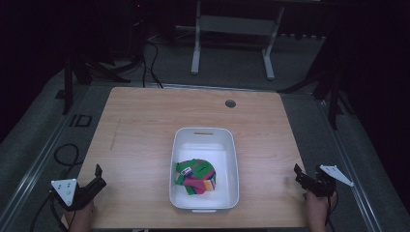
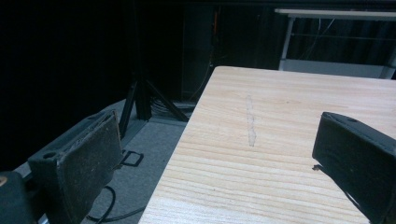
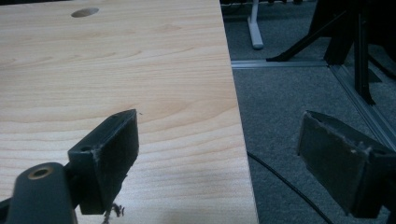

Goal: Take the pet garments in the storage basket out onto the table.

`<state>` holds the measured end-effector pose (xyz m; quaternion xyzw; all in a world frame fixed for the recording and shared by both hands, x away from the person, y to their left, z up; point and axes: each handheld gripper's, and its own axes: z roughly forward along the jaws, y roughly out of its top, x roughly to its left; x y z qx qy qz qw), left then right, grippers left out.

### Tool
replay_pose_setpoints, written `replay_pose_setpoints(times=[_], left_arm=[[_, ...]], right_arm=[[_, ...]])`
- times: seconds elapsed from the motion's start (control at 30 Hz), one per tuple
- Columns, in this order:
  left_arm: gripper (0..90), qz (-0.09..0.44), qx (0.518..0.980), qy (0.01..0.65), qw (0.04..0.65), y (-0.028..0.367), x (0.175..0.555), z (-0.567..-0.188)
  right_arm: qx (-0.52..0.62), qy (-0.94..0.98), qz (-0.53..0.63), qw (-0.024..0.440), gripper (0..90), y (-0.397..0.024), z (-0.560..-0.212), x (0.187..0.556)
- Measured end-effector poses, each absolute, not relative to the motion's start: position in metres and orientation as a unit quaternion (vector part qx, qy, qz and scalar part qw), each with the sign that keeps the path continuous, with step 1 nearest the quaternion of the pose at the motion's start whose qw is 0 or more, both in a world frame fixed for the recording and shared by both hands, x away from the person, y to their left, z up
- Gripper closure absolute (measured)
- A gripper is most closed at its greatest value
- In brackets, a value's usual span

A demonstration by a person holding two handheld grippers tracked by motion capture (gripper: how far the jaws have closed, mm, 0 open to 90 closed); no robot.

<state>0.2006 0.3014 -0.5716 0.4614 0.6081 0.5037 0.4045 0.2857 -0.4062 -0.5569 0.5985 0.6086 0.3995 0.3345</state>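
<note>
Between the two tools, well apart from each, a white plastic bin point(image 1: 204, 166) sits on the wooden counter point(image 1: 140, 125), and a crumpled multicoloured cloth point(image 1: 196, 177) — green, pink, orange and blue — lies inside it toward the near end. The left tool point(image 1: 98, 177) hovers at the counter's near left corner, its jaws spread wide with nothing between them; in the left gripper view one jaw hangs over the grey floor point(image 2: 154, 140) and the other over the wood, so the counter's edge runs between them. The right tool point(image 1: 299, 174) sits at the near right edge, held by a hand point(image 1: 316, 208), jaws likewise wide apart and empty — they straddle the counter's right edge in the right gripper view. Far ahead of the right tool, a round cable hole point(image 1: 230, 103) marks the counter's back part.
</note>
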Motion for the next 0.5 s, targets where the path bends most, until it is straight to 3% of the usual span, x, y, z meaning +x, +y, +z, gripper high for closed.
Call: replay_pose_setpoints(times=[0.5], left_arm=[[1.8, 0.511, 0.458, 0.605, 0.404, 0.3003, 0.2002, -0.5721]], right_arm=[[0.596, 0.639, 0.381, 0.302, 13.5, -0.4061, -0.5577, 0.291]])
